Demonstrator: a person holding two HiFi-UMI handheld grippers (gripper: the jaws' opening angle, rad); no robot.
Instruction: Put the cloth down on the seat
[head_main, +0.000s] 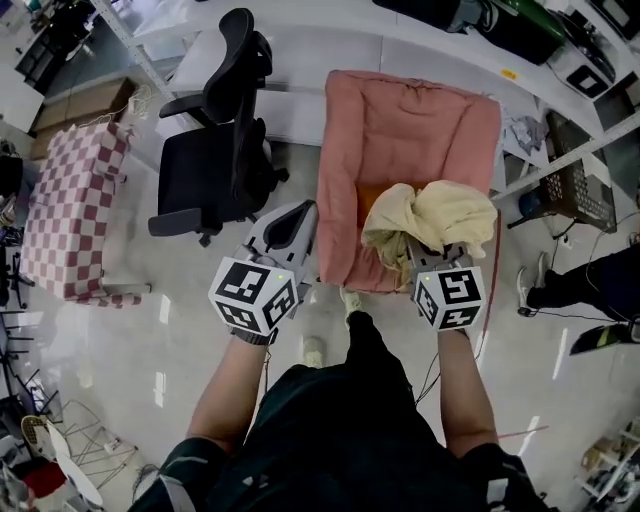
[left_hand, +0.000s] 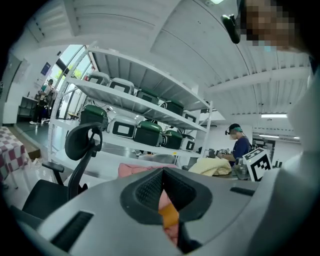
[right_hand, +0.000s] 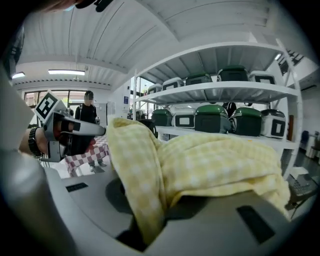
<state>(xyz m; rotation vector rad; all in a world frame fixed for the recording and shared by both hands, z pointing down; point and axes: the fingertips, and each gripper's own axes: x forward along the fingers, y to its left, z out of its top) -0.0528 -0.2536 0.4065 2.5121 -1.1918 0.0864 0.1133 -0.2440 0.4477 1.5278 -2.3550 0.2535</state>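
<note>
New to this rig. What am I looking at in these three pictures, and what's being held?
There is no robot here: a person holds a two-jaw gripper in each hand. The head view looks down from a camera on the person's head. The other two views come from cameras riding on the grippers, looking along their jaws. The marker cubes are part of the grippers. The right gripper is shut on a yellow checked cloth, over the front of a pink seat. The left gripper is shut and empty. On the floor nearby stand a black office chair and a red-checked bench.
</note>
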